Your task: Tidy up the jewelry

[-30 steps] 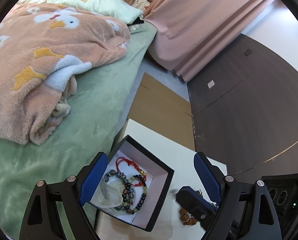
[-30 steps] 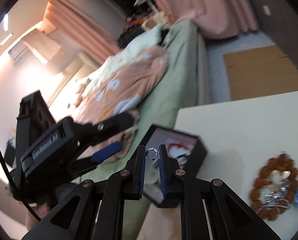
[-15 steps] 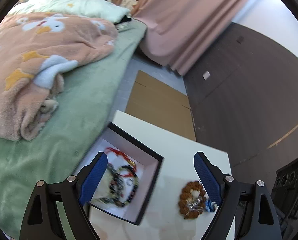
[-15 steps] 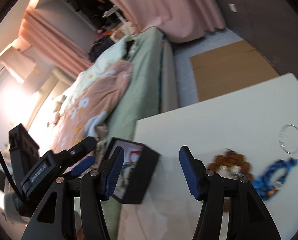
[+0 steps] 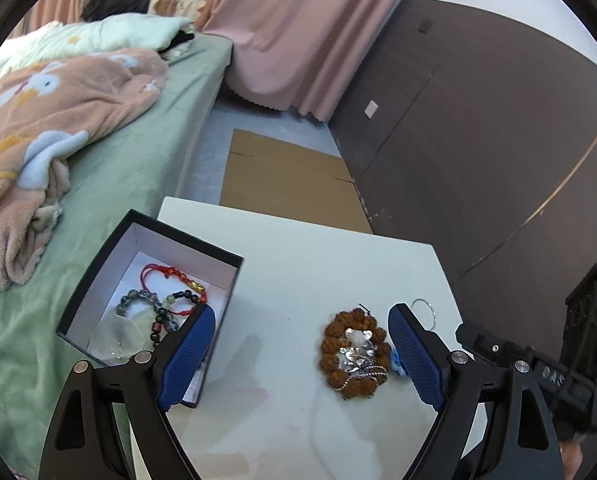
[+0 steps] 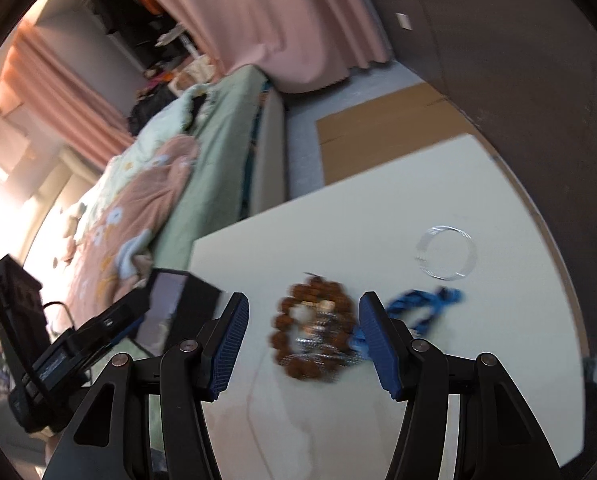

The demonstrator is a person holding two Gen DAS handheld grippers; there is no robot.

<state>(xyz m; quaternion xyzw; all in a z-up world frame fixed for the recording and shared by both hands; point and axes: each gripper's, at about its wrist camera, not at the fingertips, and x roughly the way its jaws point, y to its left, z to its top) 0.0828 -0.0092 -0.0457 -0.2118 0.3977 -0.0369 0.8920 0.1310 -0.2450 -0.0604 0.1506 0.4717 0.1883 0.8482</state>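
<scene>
A black box [image 5: 98,268] with a white inside holds several bead bracelets and a red cord bracelet [image 5: 166,276]. It stands at the left edge of the white table [image 5: 318,260]. A brown bead bracelet [image 5: 332,344] with a silver piece in its middle lies right of the box. A blue cord bracelet [image 6: 422,304] and a clear bangle [image 6: 422,248] lie further right. My left gripper [image 5: 302,356] hangs open above the table between the box and the brown beads. My right gripper [image 6: 304,342] is open above the brown bead bracelet [image 6: 298,368], holding nothing.
A bed with a green sheet [image 5: 110,168] and a pink blanket [image 5: 38,120] runs along the table's left side. Flat cardboard [image 5: 286,180] lies on the floor beyond the table, with pink curtains [image 5: 290,32] and a dark wall [image 5: 478,140] behind.
My right gripper was shut on a small ring over the box; it has opened, holds nothing, and has swung right over the brown beads. My left gripper has shifted right from the box.
</scene>
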